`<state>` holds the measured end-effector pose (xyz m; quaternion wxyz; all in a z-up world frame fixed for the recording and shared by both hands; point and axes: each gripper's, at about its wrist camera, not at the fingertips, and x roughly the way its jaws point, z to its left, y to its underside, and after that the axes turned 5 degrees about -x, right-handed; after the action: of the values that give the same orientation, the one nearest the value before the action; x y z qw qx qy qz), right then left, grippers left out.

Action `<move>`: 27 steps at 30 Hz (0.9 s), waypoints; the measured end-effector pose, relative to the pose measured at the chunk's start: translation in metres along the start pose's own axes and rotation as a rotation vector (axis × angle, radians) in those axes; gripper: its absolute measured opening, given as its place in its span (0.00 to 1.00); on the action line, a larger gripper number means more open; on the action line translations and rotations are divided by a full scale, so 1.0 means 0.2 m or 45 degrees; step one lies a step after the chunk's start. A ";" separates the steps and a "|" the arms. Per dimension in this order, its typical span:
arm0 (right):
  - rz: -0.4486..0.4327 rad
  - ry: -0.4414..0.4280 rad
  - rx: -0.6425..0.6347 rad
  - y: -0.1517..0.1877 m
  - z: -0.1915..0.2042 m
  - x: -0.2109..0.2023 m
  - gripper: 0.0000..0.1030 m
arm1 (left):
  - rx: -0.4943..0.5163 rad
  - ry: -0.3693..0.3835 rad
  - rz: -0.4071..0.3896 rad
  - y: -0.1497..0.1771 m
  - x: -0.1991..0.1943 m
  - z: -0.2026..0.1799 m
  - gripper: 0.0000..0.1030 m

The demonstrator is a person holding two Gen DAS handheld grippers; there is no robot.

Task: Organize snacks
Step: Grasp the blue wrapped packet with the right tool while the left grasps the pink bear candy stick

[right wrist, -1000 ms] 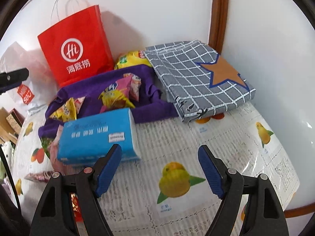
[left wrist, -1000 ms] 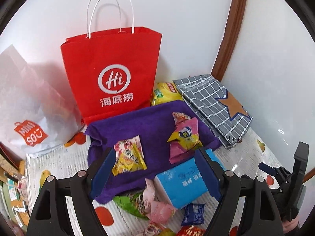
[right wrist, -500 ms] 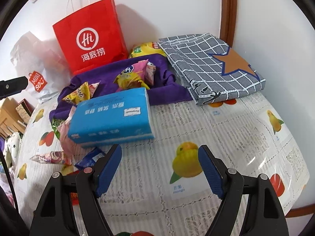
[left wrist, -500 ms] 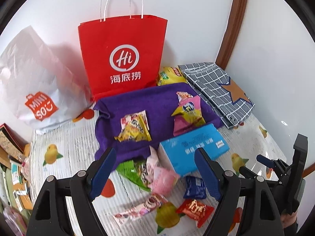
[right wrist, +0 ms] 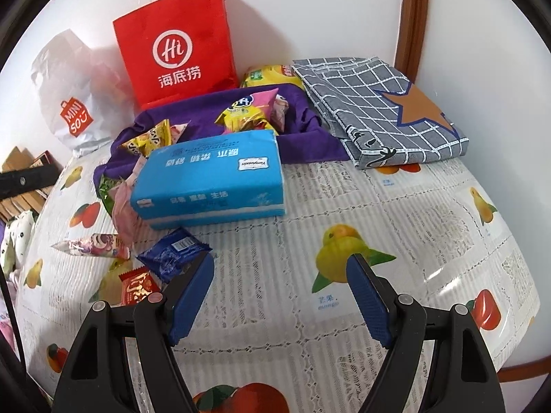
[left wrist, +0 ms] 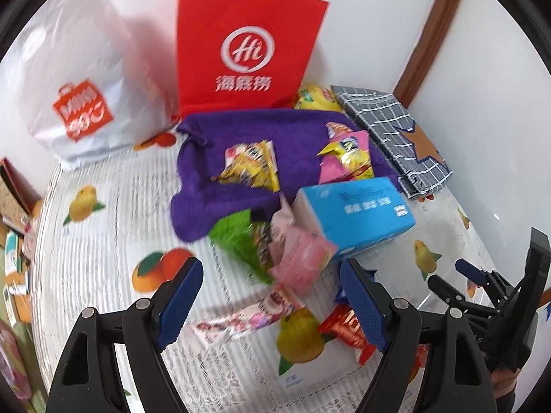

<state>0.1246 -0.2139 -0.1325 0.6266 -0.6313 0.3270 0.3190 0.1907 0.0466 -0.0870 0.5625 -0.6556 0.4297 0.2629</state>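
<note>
Snacks (left wrist: 286,268) in light, crinkly, slippery wrappers, scattered on tablecloth (right wrist: 396,241) beside blue tissue pack (right wrist: 210,179). Best pinched at flat sealed edge. Left gripper (left wrist: 272,301) and right gripper (right wrist: 280,292) open, empty.

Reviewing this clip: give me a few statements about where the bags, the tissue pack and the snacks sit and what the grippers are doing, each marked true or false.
1. The red paper bag stands upright against the wall. True.
2. The blue tissue pack lies inside the red bag. False: it lies on the tablecloth, in front of the purple cloth.
3. The right gripper grips a snack. False: open and empty.
4. The left gripper is open. True.
5. The dark blue snack packet lies on the purple cloth. False: it lies on the tablecloth.
</note>
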 end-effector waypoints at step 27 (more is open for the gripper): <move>0.192 -0.211 -0.275 -0.03 0.48 0.41 0.77 | -0.172 -0.129 0.055 0.12 0.10 0.29 0.78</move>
<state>0.1774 -0.1195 -0.1975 0.5542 -0.6402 0.2845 0.4495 0.1878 0.0962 -0.1287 0.5322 -0.6685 0.3961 0.3361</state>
